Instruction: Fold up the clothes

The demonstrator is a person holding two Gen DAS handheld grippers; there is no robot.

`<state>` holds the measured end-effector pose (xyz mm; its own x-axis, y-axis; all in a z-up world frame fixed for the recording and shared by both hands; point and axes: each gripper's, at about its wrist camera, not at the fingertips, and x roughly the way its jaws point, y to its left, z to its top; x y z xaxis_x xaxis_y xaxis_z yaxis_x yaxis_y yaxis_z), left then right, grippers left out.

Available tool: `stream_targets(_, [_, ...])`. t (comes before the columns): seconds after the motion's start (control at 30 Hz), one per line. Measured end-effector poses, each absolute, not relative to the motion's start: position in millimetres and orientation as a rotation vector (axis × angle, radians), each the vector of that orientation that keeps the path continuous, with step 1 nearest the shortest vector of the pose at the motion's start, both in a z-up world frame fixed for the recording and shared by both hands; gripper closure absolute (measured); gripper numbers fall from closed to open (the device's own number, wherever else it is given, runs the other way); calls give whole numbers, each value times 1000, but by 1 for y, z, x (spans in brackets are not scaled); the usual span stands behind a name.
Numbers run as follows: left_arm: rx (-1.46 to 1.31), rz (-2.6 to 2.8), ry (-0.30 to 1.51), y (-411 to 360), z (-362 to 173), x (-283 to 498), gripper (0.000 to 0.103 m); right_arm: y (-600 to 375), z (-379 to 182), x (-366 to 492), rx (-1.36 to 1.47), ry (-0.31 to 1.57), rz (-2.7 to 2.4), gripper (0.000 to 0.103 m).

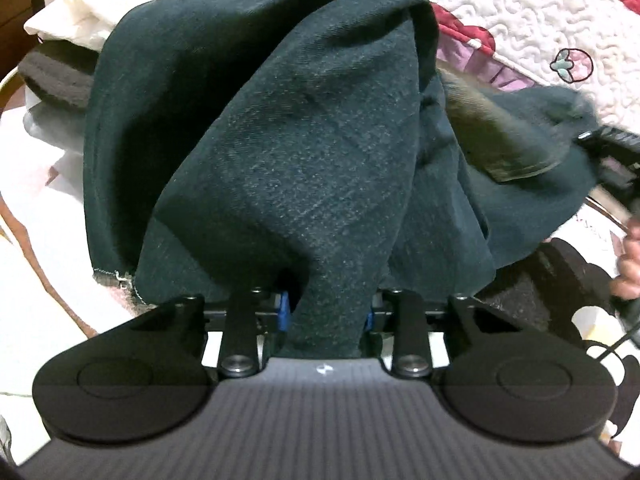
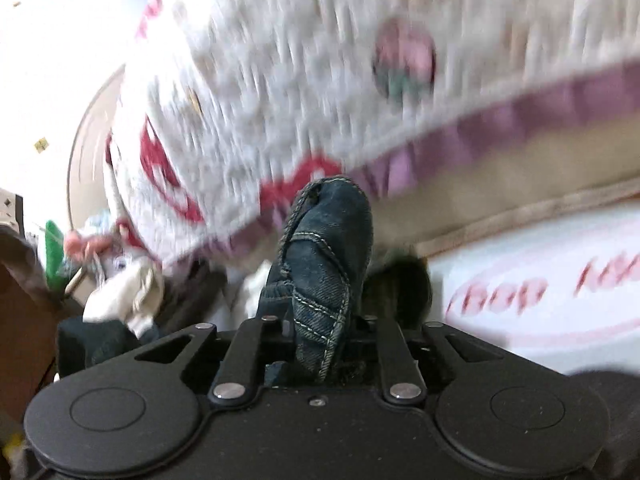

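Left gripper (image 1: 326, 312), right gripper (image 2: 316, 340) clamp jeans (image 1: 280, 152)

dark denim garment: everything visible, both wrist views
The dark denim garment is blue-black twill, flecked and slightly faded, hanging in loose, bunched folds rather than laid flat. A raw, frayed hem shows at its lower left. The left gripper is shut on one fold. In the right wrist view, the right gripper clamps a thick seamed edge with pale contrast stitching. Behind it lies a white quilt with red and purple trim.
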<state>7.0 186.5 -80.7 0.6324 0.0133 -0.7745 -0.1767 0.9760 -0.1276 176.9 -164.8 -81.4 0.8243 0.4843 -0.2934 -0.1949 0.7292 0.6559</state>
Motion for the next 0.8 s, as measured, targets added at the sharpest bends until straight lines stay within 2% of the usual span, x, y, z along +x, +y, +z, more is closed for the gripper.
stream_targets(0.13, [-174,87,857,173,-72,5,85,-197,-42,155,612,333,307,88])
stream_targets(0.2, [-182,66,845,167,-67,4,88,-227,-39,137,612,351,230,90])
stream_targets(0.53, [-180,-207,723,108,-16,5,88,-383,-29,39,612,485,-181,92])
stream_targets(0.63, [-217,-280,819,76,-42,29,88,-429,-27,9,609,522,-305,89])
stream_targets(0.67, [-173,-273,864,63,-55,33,88,-445,-26,-1,607,535,-346,80])
stream_targets(0.7, [-123,-265,909,50,-68,37,88,-461,-25,-10,605,547,-387,78])
stream_targets(0.77, [-16,-236,974,36,-87,37,88,-492,-23,-30,601,571,-470,75])
stream_targets(0.8, [-6,-228,990,35,-90,36,88,-506,-39,-36,687,609,-489,75])
